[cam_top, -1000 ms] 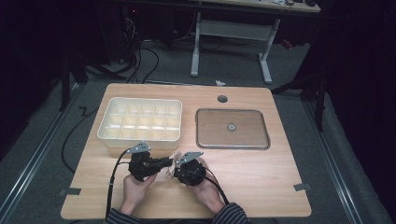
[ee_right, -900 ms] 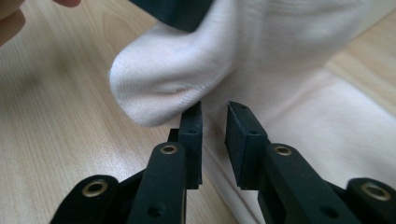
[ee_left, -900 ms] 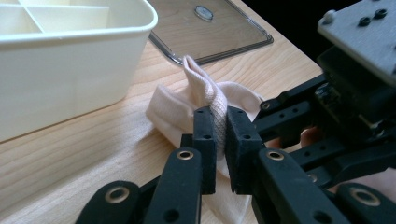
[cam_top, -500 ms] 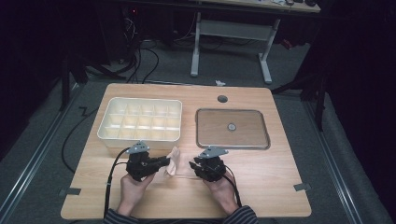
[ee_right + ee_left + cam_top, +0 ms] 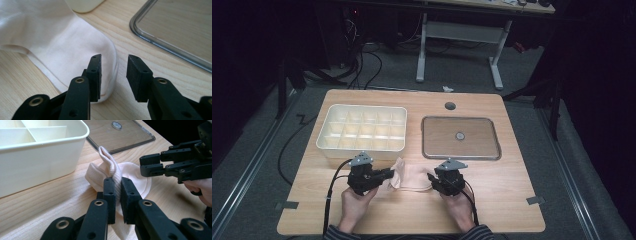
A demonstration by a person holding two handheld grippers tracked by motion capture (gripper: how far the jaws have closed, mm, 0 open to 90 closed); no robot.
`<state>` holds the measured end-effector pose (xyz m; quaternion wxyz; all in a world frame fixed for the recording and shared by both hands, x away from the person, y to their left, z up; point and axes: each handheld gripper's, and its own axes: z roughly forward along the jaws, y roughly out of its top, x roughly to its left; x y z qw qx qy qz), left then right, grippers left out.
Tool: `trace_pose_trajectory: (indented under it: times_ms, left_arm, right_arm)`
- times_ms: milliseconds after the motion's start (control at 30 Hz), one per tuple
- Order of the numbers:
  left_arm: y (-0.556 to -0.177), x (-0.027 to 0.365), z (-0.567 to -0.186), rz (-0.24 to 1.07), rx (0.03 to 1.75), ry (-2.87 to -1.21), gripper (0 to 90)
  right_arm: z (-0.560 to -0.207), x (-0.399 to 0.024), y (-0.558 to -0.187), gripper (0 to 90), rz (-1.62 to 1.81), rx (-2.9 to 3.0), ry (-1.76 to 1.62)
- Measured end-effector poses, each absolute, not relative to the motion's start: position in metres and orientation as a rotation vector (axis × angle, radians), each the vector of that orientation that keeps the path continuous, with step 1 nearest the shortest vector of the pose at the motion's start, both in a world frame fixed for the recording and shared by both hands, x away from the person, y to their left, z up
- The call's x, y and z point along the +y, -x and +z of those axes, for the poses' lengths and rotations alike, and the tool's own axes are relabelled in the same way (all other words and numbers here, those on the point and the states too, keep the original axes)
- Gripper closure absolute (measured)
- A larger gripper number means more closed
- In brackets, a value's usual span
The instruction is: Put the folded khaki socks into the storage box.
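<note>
Two claws work one pale sock (image 5: 412,176) low on the worktop (image 5: 512,195), centre-bottom of the high frame. The left claw (image 5: 115,192) is clenched on a bunched ribbed fold; the right claw (image 5: 113,75) stands released, one jaw over the rounded end, the other over bare wood. If it shuts as it sits, I'd guess it pinches only the edge and the cloth slips out. The left gripper view shows the fold standing up; the high view adds the divided bin (image 5: 362,129) and flat lid (image 5: 460,137) behind.
</note>
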<state>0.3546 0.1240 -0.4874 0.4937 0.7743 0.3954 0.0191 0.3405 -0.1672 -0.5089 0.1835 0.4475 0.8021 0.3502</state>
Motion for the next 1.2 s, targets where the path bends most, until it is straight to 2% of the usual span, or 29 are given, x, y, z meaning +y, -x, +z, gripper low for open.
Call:
trace_pose_trajectory:
  times_ms: [67, 300, 433, 967, 1200]
  left_arm:
    - [-0.354, 0.124, -0.487, 0.046, 0.956, -1.876, 83.7]
    - [-0.352, 0.121, -0.486, 0.046, 0.947, -1.878, 83.2]
    - [-0.350, 0.119, -0.485, 0.036, 0.936, -1.884, 83.0]
    - [-0.351, 0.092, -0.484, 0.079, 0.894, -1.972, 82.8]
    - [-0.354, 0.084, -0.487, 0.058, 0.888, -1.984, 83.0]
  right_arm:
    - [-0.512, -0.168, -0.341, 66.0, 0.979, 2.272, -1.279]
    - [-0.521, -0.167, -0.346, 79.8, 0.983, 2.321, -1.282]
    - [-0.522, -0.165, -0.346, 83.2, 1.017, 2.328, -1.269]
    - [-0.525, -0.160, -0.349, 84.8, 1.072, 2.358, -1.249]
    - [-0.526, -0.159, -0.350, 84.7, 1.078, 2.368, -1.247]
